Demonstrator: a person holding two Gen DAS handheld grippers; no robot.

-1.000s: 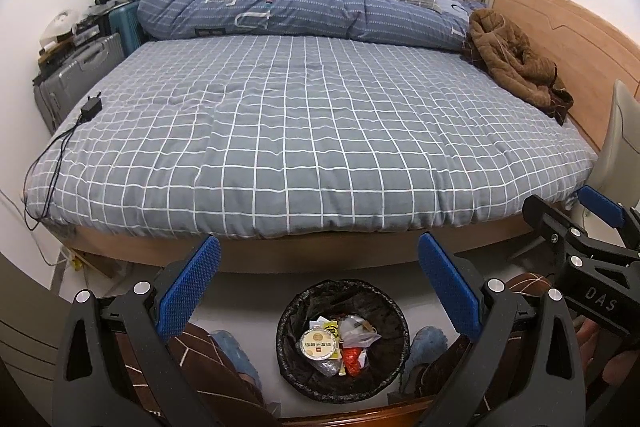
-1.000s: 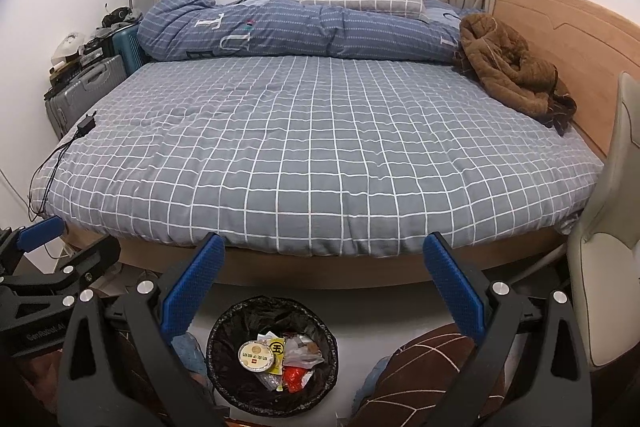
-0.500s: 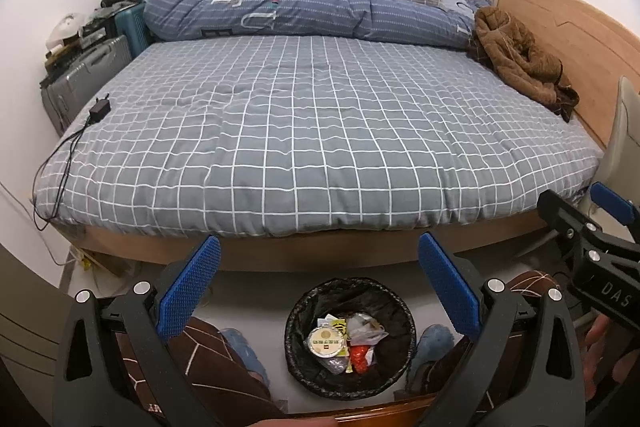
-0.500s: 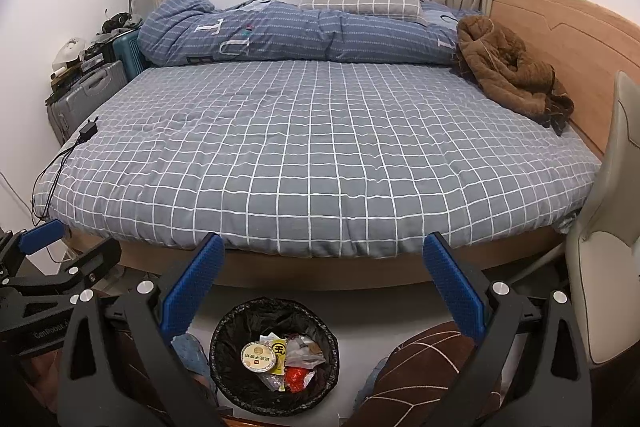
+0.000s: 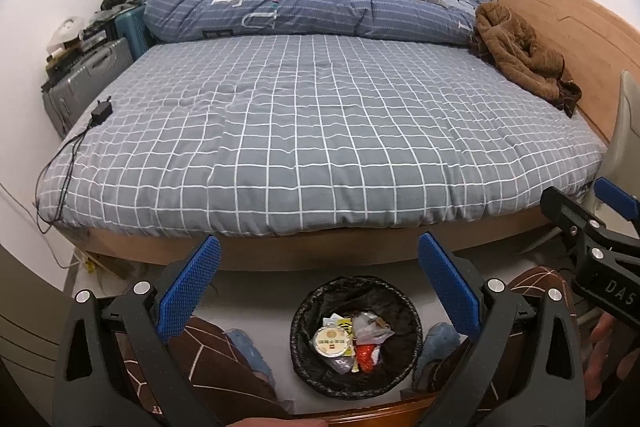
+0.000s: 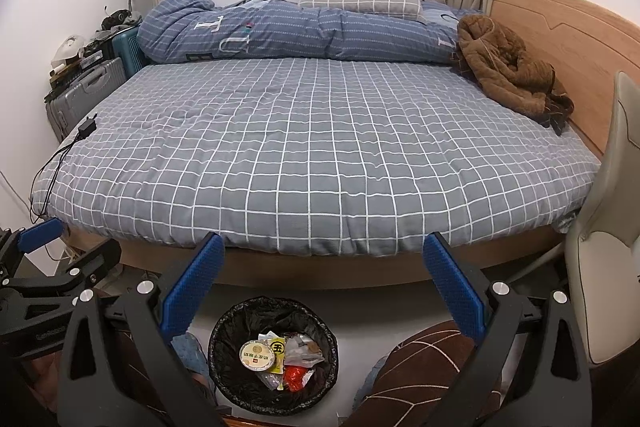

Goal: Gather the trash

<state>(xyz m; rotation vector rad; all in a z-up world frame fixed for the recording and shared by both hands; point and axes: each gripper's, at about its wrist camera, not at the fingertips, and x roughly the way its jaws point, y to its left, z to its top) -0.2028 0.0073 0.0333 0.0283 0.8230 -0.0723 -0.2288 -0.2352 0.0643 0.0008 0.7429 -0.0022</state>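
The bed's point(image 5: 320, 131) lower frame is partly hidden behind both sets of blue pads, and the trash point(image 5: 352, 341) in the black-lined bin point(image 5: 356, 379) is too jumbled to sort beyond a round lid and red wrapper. The left gripper point(image 5: 320, 291) hangs above the bin, jaws spread wide, holding nothing. The right gripper point(image 6: 324, 291) hangs level beside it, equally wide and empty.

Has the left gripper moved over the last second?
Yes. The left gripper tilted slightly up and right: the bin and bed now sit a bit differently in its view.
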